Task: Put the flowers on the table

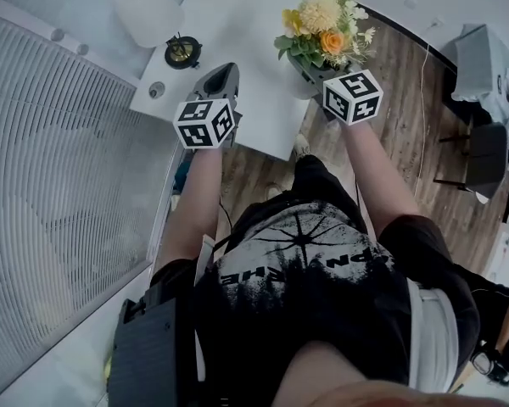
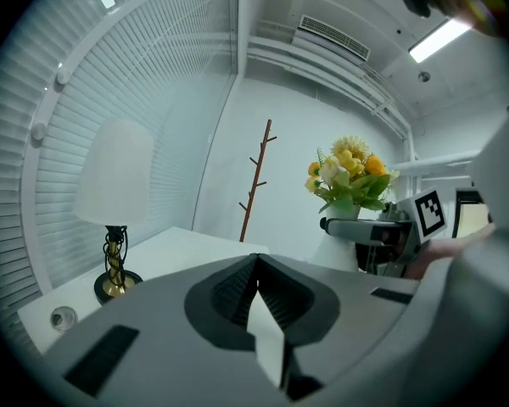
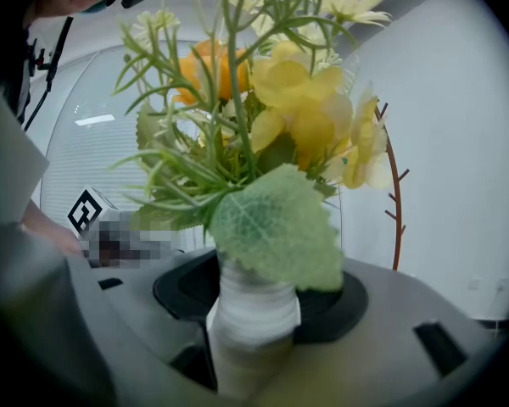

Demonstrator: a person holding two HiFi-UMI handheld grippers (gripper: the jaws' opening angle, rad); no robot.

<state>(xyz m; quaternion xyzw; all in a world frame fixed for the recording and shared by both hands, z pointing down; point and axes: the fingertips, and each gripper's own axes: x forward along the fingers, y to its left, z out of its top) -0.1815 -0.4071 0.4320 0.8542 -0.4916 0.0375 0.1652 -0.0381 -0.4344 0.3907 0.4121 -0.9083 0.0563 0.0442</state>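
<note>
A bunch of yellow, orange and cream flowers (image 1: pixel 324 24) stands in a white ribbed vase (image 3: pixel 253 316). My right gripper (image 1: pixel 314 73) is shut on the vase, whose body fills the gap between the jaws in the right gripper view. It holds the vase upright over the right edge of the white table (image 1: pixel 254 108). Whether the base touches the tabletop is hidden. My left gripper (image 1: pixel 224 69) hovers above the table to the left of the flowers, shut and with nothing in it. In the left gripper view the flowers (image 2: pixel 349 176) show to the right.
A lamp with a white shade (image 1: pixel 151 11) and a dark brass base (image 1: pixel 182 52) stands on the table's left part, with a small round object (image 1: pixel 157 90) near it. White slatted blinds (image 1: pixel 59 168) run along the left. A bare coat stand (image 2: pixel 256 176) is by the far wall. Chairs (image 1: pixel 483 155) stand on the wooden floor at right.
</note>
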